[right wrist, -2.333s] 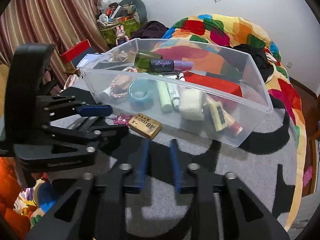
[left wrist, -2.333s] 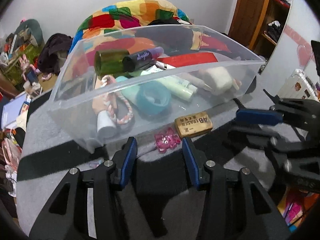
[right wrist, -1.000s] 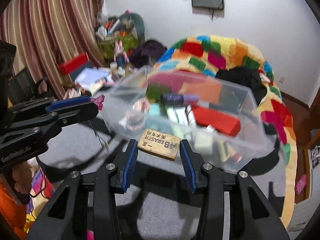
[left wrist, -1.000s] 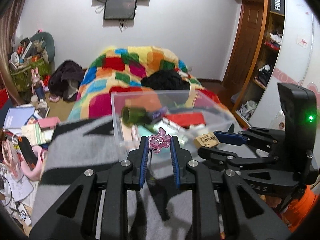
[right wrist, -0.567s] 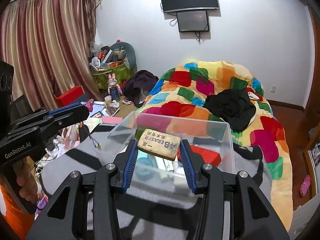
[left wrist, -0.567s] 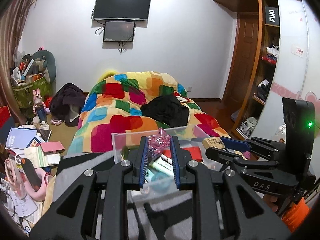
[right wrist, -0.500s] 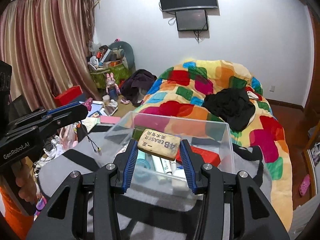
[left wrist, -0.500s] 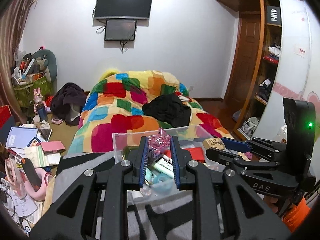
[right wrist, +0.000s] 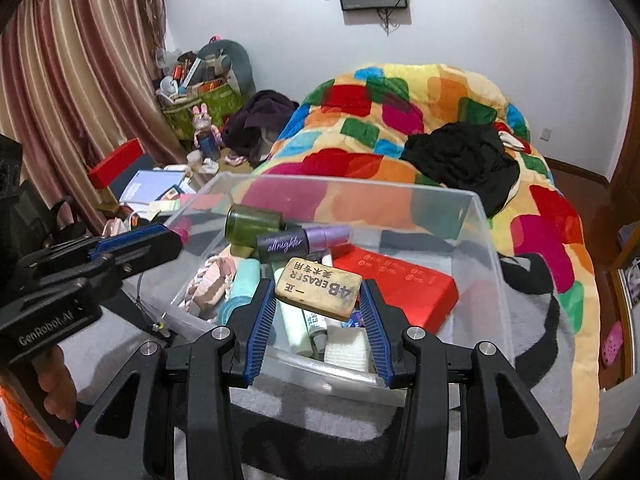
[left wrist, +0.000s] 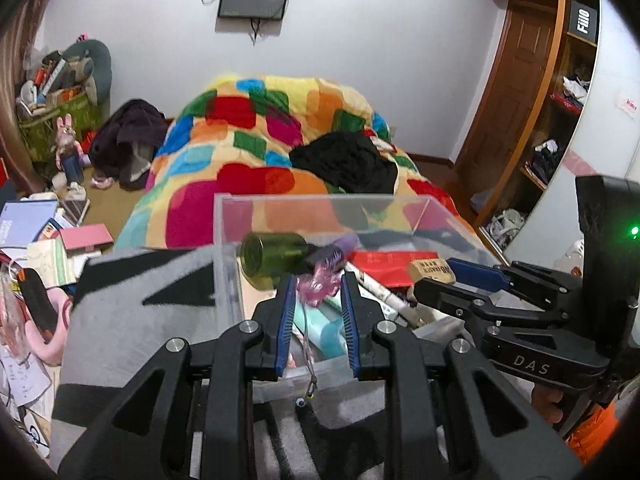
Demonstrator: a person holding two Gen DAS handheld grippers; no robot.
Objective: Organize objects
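Note:
A clear plastic bin (left wrist: 228, 248) (right wrist: 486, 280) sits on a grey and black rug and holds a green bottle (left wrist: 276, 256) (right wrist: 252, 222), a purple tube (right wrist: 304, 240), a red box (right wrist: 400, 284) and several other small items. My left gripper (left wrist: 316, 292) is shut on a pink charm (left wrist: 318, 288) with a thin cord hanging down, held over the bin's near edge. My right gripper (right wrist: 318, 300) is shut on a tan 4B eraser (right wrist: 318, 286) (left wrist: 432, 270), held above the bin's inside. Each gripper shows in the other's view.
A bed with a bright patchwork blanket (left wrist: 260, 152) (right wrist: 400, 128) lies behind the bin. Books, boxes and clutter (left wrist: 44, 232) cover the floor to the left. A wooden door and shelves (left wrist: 532, 120) stand to the right.
Both grippers took their objects off the rug, lifted them, and have now tipped down and moved over the bin. The charm and the eraser stay held.

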